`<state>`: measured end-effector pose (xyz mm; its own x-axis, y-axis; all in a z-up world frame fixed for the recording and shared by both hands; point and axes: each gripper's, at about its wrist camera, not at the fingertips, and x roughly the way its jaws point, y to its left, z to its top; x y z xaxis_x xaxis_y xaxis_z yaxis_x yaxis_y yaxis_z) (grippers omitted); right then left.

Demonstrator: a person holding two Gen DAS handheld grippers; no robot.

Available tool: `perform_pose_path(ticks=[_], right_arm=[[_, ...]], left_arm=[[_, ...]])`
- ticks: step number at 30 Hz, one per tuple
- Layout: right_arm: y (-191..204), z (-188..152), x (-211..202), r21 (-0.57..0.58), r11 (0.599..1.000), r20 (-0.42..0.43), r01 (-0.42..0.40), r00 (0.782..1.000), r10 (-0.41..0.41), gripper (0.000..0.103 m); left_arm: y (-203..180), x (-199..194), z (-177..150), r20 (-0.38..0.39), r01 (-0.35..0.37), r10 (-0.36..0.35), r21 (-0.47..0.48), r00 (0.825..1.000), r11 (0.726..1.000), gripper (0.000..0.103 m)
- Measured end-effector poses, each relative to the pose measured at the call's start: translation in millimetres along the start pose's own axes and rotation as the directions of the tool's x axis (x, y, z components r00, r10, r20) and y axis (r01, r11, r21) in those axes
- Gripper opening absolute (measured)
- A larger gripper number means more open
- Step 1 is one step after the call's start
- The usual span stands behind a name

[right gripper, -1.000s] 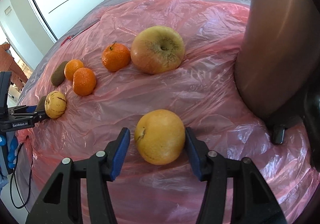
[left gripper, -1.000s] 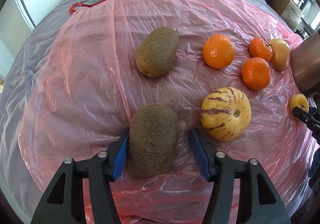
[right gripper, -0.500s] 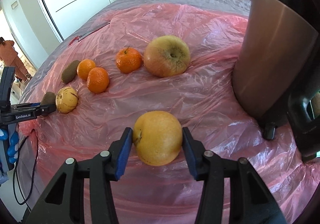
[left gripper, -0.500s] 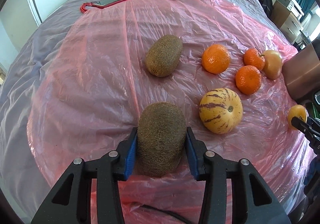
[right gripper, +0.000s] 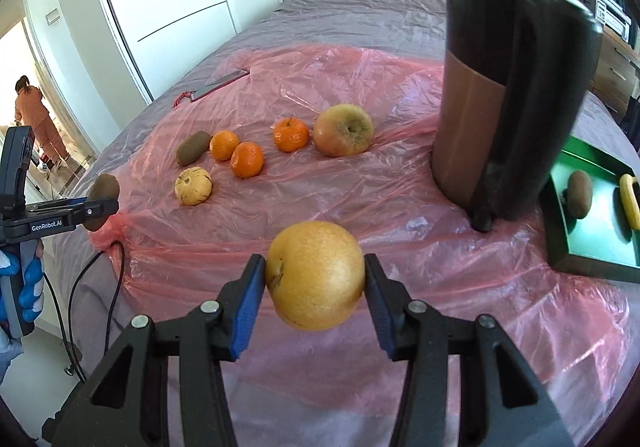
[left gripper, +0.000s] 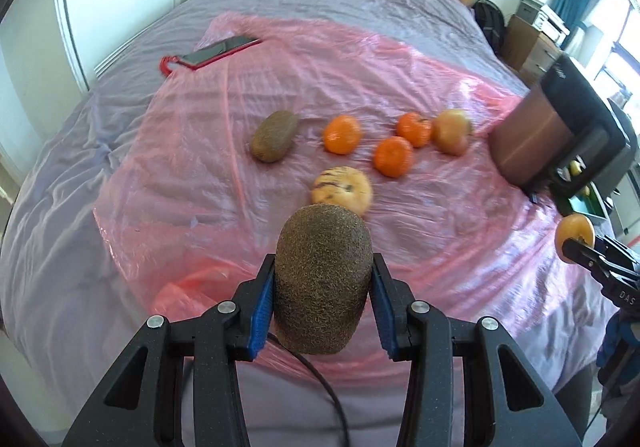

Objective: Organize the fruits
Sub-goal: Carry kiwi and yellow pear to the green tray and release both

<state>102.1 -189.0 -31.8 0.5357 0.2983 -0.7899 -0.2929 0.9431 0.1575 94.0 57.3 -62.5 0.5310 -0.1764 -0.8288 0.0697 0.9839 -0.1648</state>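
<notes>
Left gripper (left gripper: 323, 299): its blue pads squeeze a fuzzy brown kiwi (left gripper: 323, 279) — low in the middle of the frame, up off the pink sheet (left gripper: 192, 151).
Right gripper (right gripper: 315, 289): closed tight on a round yellow pear (right gripper: 315, 275), low in the middle.
Green tray (right gripper: 560, 231): right edge — another kiwi (right gripper: 580, 193) lies inside.
Other fruit: three oranges (right gripper: 247, 159) and an apple (right gripper: 343, 130) sit mid-frame.

The left hand-held gripper (right gripper: 94, 213) reads "GenRobot.AI"; the right (left gripper: 576, 247) perhaps "DAS".
</notes>
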Motion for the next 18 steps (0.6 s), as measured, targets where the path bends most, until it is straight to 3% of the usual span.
perform_pose_path(ticks=[9,18], right_arm=[[-39,-33,-67,0.074,0.996,0.087,0.047,0.995,-0.054,0.027],[-104,-61,-119,0.158,0.981,0.14,0.111,0.981,-0.134,0.027]], left_arm=[[-80,-43,-11,0.029,0.08,-0.083,0.09,0.996,0.993,0.039],[-191,-61,-8,0.006,0.189,-0.197,0.246,0.98,0.951,0.039]])
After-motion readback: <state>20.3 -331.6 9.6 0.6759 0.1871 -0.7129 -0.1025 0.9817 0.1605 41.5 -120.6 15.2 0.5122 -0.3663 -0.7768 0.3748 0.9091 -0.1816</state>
